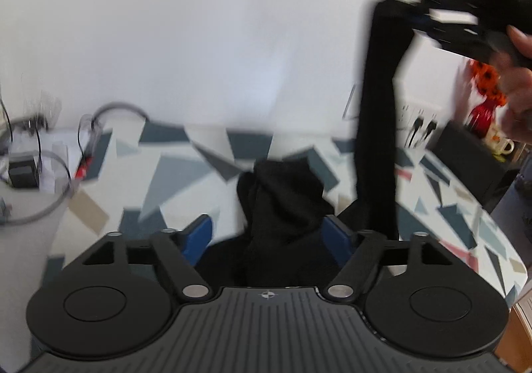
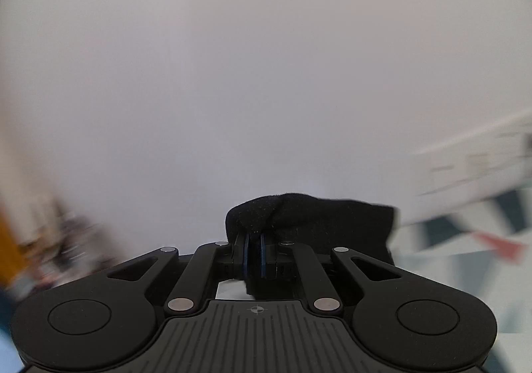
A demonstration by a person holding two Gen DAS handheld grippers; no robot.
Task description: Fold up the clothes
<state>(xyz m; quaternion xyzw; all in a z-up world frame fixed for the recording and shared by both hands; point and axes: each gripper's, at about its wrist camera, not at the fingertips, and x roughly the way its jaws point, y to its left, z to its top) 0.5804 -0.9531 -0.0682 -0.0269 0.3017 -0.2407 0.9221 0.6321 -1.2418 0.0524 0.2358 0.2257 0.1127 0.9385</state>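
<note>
The left claw (image 1: 269, 233) stands wide open, its blue pads (image 1: 199, 235) well apart. A heap of the black garment (image 1: 286, 206) sits between them, bunched and rumpled, but neither pad presses on it. The heap rests on the counter (image 1: 173, 173), which has a white top patterned with grey, dark blue and red shards.

From just beside the left claw's right pad, a long strip of the same cloth rises steeply to the upper right of the left wrist view, where the right claw (image 1: 429, 12) holds its top end aloft; that claw is blurred. A hand (image 1: 518, 83) grips its handle at the frame edge.

In the right wrist view, the right claw (image 2: 254, 248) is closed on the garment (image 2: 316, 220): its blue pads are pinched together with black cloth folded over their tips and draping off to the right. Behind it is a plain white wall (image 2: 266, 73), with a blurred piece of the counter (image 2: 465, 233) at lower right.

On the far left of the counter lie cables (image 1: 50, 173) and a small black box (image 1: 21, 173). At far right stand a red vase of orange flowers (image 1: 483, 100) and a mug (image 1: 502, 145).
</note>
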